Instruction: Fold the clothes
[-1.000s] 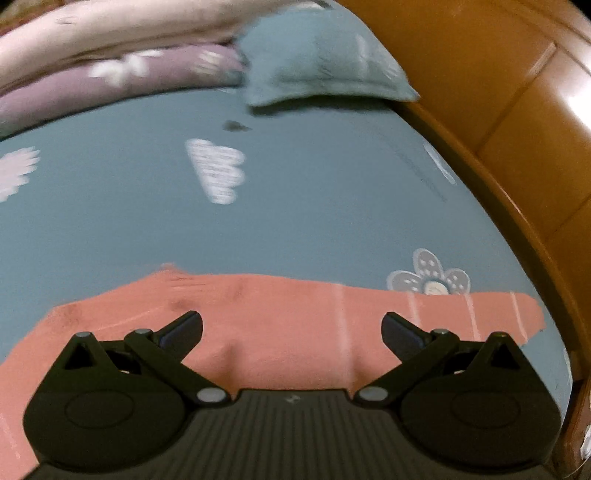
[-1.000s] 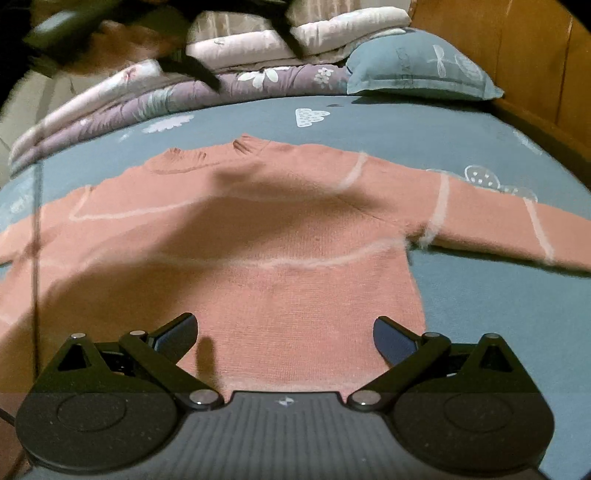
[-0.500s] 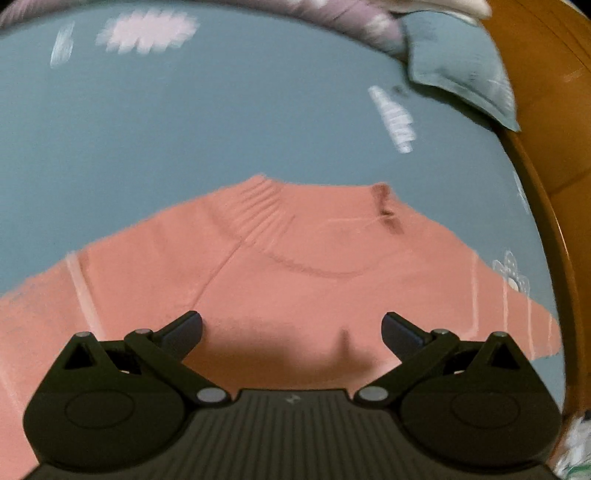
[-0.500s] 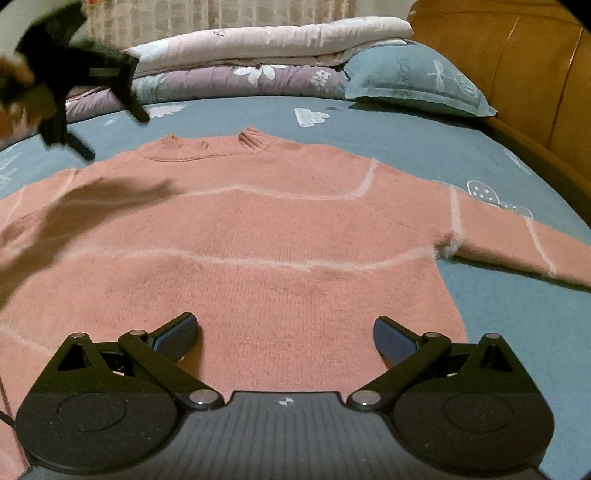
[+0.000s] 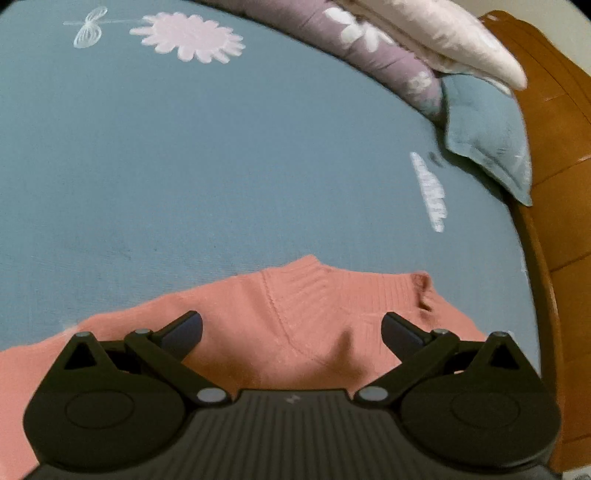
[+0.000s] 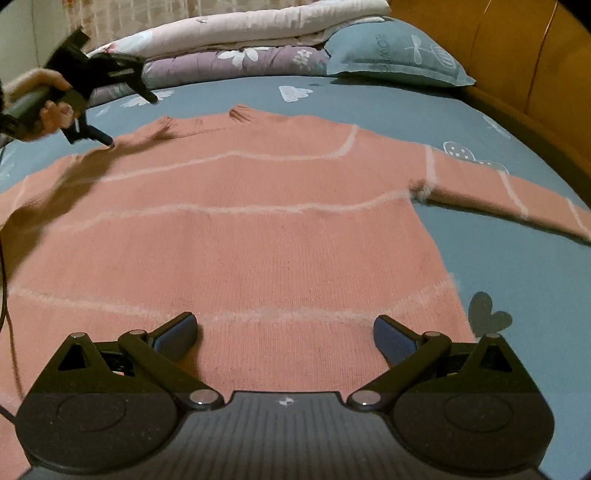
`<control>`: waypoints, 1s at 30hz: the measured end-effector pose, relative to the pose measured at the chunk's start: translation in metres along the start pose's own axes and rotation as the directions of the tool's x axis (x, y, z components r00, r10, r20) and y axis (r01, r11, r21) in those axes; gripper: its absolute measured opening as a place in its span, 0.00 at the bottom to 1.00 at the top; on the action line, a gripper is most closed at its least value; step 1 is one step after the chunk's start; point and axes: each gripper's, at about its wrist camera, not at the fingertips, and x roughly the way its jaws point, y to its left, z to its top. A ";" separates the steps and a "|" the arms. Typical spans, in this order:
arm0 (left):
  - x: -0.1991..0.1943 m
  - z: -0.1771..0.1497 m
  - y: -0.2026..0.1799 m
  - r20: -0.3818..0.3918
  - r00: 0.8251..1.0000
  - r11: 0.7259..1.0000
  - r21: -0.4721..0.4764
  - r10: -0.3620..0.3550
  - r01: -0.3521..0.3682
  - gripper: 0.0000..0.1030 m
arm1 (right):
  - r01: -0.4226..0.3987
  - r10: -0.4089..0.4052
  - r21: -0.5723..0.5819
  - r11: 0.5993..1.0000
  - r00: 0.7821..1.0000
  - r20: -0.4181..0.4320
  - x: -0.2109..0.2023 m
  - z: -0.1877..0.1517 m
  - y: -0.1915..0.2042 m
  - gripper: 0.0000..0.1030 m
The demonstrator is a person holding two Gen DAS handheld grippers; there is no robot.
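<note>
A salmon-pink knitted sweater (image 6: 258, 229) with thin pale stripes lies spread flat on a bed covered by a blue-grey sheet (image 6: 517, 280) printed with white flowers and clouds. Its ribbed collar (image 5: 332, 284) points toward the far end of the bed, its hem lies nearest the right wrist camera, and one sleeve (image 6: 509, 192) stretches out to the right across the sheet.

The right gripper (image 6: 283, 332) hovers low over the hem, its fingers (image 6: 177, 332) spread wide with nothing between them.

The left gripper (image 5: 291, 328) sits above the collar area, its fingers (image 5: 183, 326) likewise wide apart and empty. In the right wrist view the same left gripper (image 6: 125, 110) appears at the far left, held in a person's hand (image 6: 35, 107), one fingertip at or just above the sweater's shoulder; whether it touches the knit cannot be told through the motion blur. Its shadow falls across the left side of the garment.

At the far end of the bed lie a blue-grey pillow (image 6: 399, 55) on the right, and a stack of folded bedding to its left: a purple floral quilt (image 6: 236, 61) beneath a pale pink one (image 6: 258, 26). A wooden headboard (image 6: 517, 44) lines the right side.
</note>
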 end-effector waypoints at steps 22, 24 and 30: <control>-0.060 -0.067 0.100 -0.008 0.997 0.995 -0.059 -0.077 0.077 0.99 | 0.059 -0.056 0.036 0.998 0.995 -0.086 0.002 0.011 0.007 1.00; -0.053 -0.065 0.108 0.045 0.996 0.993 -0.075 -0.083 0.086 0.99 | 0.059 -0.055 0.036 0.998 0.994 -0.099 0.001 0.011 0.007 1.00; -0.064 -0.054 0.086 0.146 0.988 0.998 0.031 0.057 -0.062 0.99 | 0.060 -0.057 0.029 0.998 0.995 -0.087 -0.004 0.005 0.006 1.00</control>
